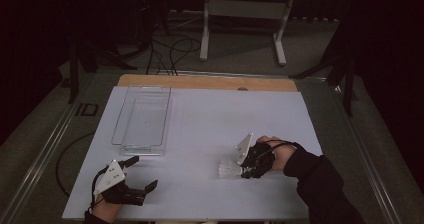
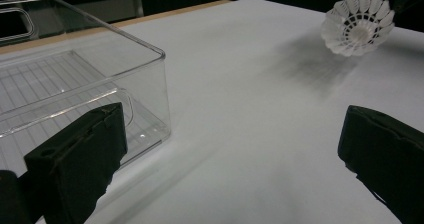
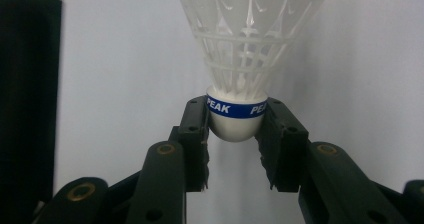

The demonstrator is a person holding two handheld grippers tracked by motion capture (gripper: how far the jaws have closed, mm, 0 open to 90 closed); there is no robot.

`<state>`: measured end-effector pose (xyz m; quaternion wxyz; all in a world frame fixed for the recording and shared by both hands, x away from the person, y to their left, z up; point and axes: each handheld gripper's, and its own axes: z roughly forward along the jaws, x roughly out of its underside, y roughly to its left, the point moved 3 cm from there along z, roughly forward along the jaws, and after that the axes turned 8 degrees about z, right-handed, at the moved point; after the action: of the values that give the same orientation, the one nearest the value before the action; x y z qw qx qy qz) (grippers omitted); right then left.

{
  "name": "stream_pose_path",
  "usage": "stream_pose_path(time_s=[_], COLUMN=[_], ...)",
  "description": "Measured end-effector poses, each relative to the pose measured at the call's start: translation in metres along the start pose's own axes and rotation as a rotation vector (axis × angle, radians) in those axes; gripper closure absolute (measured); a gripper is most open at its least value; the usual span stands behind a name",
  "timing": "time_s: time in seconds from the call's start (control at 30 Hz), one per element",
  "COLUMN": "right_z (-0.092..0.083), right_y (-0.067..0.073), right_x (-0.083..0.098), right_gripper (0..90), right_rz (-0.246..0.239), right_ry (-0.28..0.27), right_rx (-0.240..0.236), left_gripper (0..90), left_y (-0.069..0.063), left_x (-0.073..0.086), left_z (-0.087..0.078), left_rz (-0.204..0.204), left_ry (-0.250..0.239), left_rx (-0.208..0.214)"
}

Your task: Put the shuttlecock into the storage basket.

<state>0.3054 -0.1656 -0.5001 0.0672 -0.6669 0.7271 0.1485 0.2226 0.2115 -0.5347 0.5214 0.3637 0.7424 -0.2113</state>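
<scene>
Right gripper (image 1: pixel 243 171) pinches the shuttlecock (image 1: pixel 229 169) by its cork, jaws clamped on either side of the blue band. The grip sits on the hard rounded base, likely because the white skirt would crush or slip; skirt points away from the hand, toward 9 o'clock on the tabletop (image 1: pixel 210 119). In the right gripper view the shuttlecock (image 3: pixel 235 119) stands clear of the sheet, though how high it rides is hard to judge from that angle.

Left gripper (image 1: pixel 145 173) rests at 7 o'clock, jaws spread wide, nothing between them. It sits just short of the clear bin (image 1: pixel 141 120), perhaps ready to steady it.

The clear bin lies at 10 o'clock from the shuttlecock, empty, long side running away from the person. The left gripper view shows its near corner (image 2: pixel 150 54) close by and the shuttlecock (image 2: pixel 357 24) well apart across open white sheet.

Path between the two looks unobstructed. Only the bin's wall must be cleared on the way in.
</scene>
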Motion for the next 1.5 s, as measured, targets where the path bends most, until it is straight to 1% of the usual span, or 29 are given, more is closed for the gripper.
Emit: stream_pose_path(time_s=[0.1, 0.23, 0.3, 0.33, 0.43, 0.53, 0.63, 0.7, 0.73, 0.83, 0.9, 0.97, 1.03, 1.07, 1.1, 1.23, 1.3, 1.43, 1.47, 1.5], right_z=[-0.004, -0.007, -0.008, -0.008, -0.008, -0.009, -0.01, -0.01, -0.01, -0.01, -0.011, -0.011, -0.012, -0.012, -0.012, -0.013, -0.014, -0.014, -0.014, -0.014], right_y=[0.002, 0.002, 0.002, 0.001, 0.001, 0.001, 0.001, 0.002, 0.002, 0.002, 0.003, 0.003, 0.003, 0.003, 0.004, 0.004, 0.004, 0.005, 0.005, 0.006], right_x=[-0.002, -0.003, -0.003, -0.004, -0.004, -0.003, -0.003, -0.003, -0.003, -0.002, -0.002, -0.003, -0.004, -0.004, -0.004, -0.005, -0.005, -0.007, -0.007, -0.007], right_gripper=[66.3, 66.3, 66.3, 66.3, 66.3, 66.3, 66.2, 66.3, 66.3, 66.3, 66.3, 66.3, 66.2, 66.2, 66.3, 66.3, 66.2, 66.2, 66.2, 66.2], right_rz=[0.008, 0.007, 0.008, 0.008, 0.006, 0.01, 0.015, 0.013, 0.012, 0.013, 0.015, 0.006, 0.003, 0.003, 0.004, 0.003, -0.001, 0.002, 0.002, 0.003], right_ry=[-0.027, -0.05, -0.053, -0.054, -0.039, -0.039, -0.039, -0.042, -0.042, -0.032, -0.03, -0.028, -0.026, -0.026, -0.021, -0.022, -0.021, -0.023, -0.023, -0.024], right_rx=[-0.015, -0.014, -0.018, -0.018, -0.009, -0.012, -0.014, -0.014, -0.015, -0.009, -0.013, -0.008, -0.011, -0.011, -0.007, -0.006, -0.008, -0.007, -0.007, -0.01], left_gripper=[0.0, 0.0, 0.0, 0.0, 0.0, 0.0, 0.0, 0.0, 0.0, 0.0, 0.0, 0.0, 0.0, 0.0, 0.0, 0.0, 0.0, 0.0, 0.0, 0.0], left_y=[-0.001, -0.001, -0.002, -0.002, -0.003, -0.003, -0.004, -0.005, -0.006, -0.007, -0.007, -0.006, -0.005, -0.005, -0.005, -0.003, 0.0, 0.002, 0.002, 0.002], left_x=[0.0, 0.0, 0.0, 0.0, 0.0, -0.002, -0.005, -0.008, -0.01, -0.018, -0.025, -0.032, -0.039, -0.039, -0.047, -0.062, -0.071, -0.086, -0.086, -0.094], left_z=[0.001, 0.002, 0.002, 0.003, 0.004, 0.004, 0.003, 0.004, 0.004, 0.004, 0.004, 0.005, 0.006, 0.006, 0.006, 0.008, 0.009, 0.012, 0.012, 0.015], left_rz=[-0.001, 0.001, -0.005, 0.001, 0.003, 0.0, -0.005, -0.001, -0.003, 0.001, 0.004, 0.02, 0.023, 0.023, 0.035, 0.064, 0.056, 0.08, 0.08, 0.089], left_ry=[0.005, 0.009, 0.012, 0.018, 0.024, 0.03, 0.038, 0.052, 0.057, 0.079, 0.079, 0.092, 0.098, 0.098, 0.107, 0.115, 0.108, 0.12, 0.12, 0.119], left_rx=[0.008, 0.015, 0.021, 0.02, 0.027, 0.031, 0.046, 0.054, 0.065, 0.09, 0.103, 0.115, 0.131, 0.131, 0.14, 0.145, 0.157, 0.157, 0.157, 0.16])
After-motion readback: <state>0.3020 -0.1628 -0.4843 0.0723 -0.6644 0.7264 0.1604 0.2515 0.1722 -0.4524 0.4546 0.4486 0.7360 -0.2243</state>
